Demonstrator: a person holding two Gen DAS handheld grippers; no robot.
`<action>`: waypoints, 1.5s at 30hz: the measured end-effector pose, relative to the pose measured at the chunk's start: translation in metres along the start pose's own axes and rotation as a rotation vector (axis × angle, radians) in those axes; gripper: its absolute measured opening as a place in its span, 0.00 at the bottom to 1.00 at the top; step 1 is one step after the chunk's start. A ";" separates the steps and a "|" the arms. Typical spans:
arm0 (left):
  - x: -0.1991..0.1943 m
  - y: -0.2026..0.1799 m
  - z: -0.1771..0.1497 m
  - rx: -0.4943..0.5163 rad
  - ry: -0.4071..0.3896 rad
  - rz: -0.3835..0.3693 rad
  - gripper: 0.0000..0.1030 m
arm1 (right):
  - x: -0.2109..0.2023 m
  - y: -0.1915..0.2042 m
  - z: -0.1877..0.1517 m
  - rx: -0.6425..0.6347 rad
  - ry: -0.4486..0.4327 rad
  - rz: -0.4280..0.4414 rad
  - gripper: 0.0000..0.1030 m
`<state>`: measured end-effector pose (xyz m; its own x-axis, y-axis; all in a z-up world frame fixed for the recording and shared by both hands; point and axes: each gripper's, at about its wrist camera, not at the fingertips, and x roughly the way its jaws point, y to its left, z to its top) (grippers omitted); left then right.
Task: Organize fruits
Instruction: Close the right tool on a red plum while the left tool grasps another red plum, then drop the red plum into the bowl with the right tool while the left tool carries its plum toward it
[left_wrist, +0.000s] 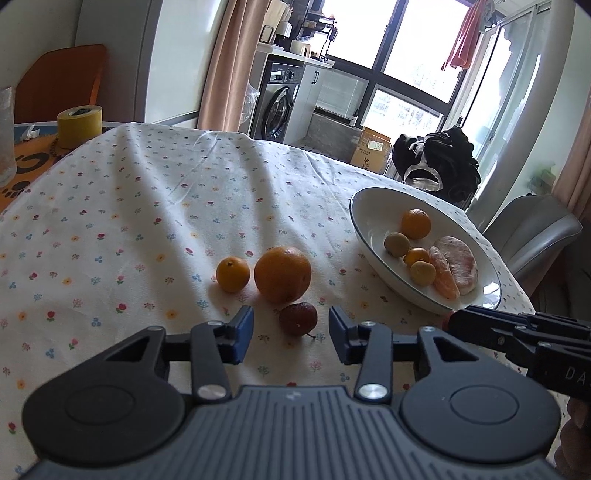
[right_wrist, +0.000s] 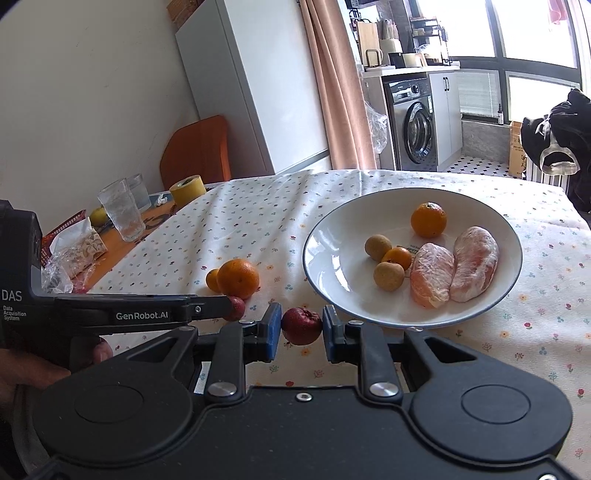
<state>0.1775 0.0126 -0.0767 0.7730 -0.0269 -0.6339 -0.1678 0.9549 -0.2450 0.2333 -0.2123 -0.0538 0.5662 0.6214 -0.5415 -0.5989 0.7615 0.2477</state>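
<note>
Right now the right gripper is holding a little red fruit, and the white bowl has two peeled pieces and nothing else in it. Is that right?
Nearly. The right gripper does hold the small red fruit, but the white bowl isn't just holding the two peeled segments. The right wrist view also shows a small orange and three smaller round fruits beside them.

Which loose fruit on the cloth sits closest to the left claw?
The dark red fruit, lying just ahead of the open left claw. The big orange and the small orange beside it are farther back.
</note>
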 end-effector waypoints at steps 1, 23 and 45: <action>0.003 -0.001 0.000 -0.001 0.006 0.001 0.41 | 0.000 -0.002 0.001 0.002 -0.003 0.000 0.22; -0.006 -0.011 0.020 -0.026 -0.031 -0.025 0.21 | 0.004 -0.040 0.036 0.020 -0.065 -0.042 0.22; 0.020 -0.064 0.054 0.088 -0.071 -0.063 0.21 | 0.016 -0.074 0.043 0.105 -0.122 -0.027 0.22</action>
<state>0.2367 -0.0332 -0.0346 0.8221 -0.0697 -0.5651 -0.0654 0.9744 -0.2153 0.3105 -0.2507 -0.0464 0.6497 0.6135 -0.4489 -0.5237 0.7893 0.3206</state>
